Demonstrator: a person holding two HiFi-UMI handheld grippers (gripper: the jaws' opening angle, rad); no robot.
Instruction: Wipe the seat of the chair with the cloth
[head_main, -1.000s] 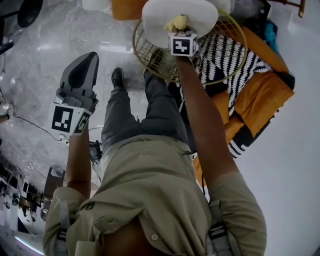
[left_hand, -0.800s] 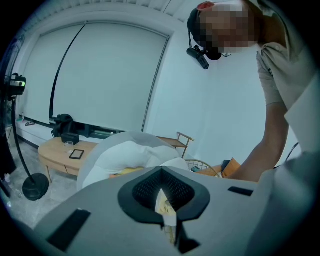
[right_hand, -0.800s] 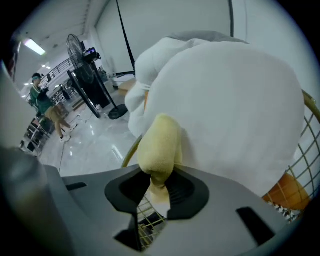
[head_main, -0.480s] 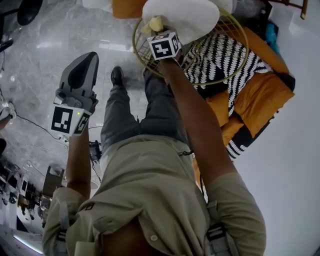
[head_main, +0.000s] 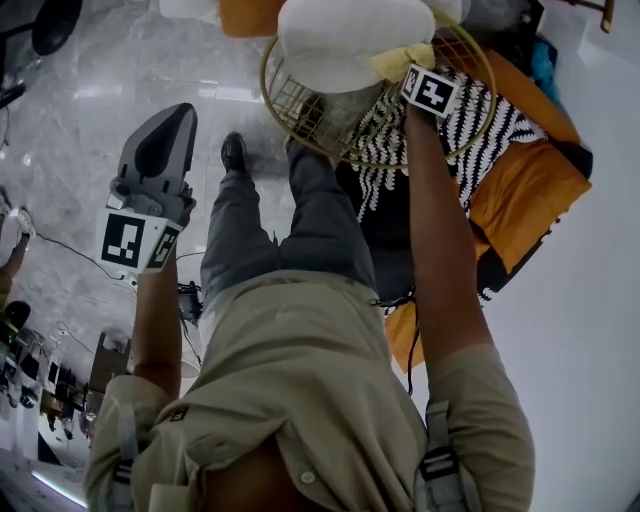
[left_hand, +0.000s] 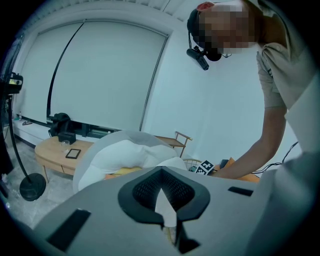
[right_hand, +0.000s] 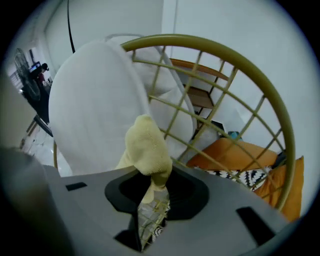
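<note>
R gripper (right_hand: 150, 212) clamps cloth (right_hand: 146, 150), prob. on seat (right_hand: 90, 115).

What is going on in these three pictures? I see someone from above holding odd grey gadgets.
No robot here: a person wears a camera on the head and holds a two-jaw gripper in each hand. The picture from above is the head camera's; the other two come from cameras riding on the grippers, looking along their jaws. The right gripper is shut on a yellow cloth, held at the white cushion of a gold wire chair. The left gripper is shut on nothing and hangs aside over the grey floor. The black-and-white marker cube on each is part of the gripper.
</note>
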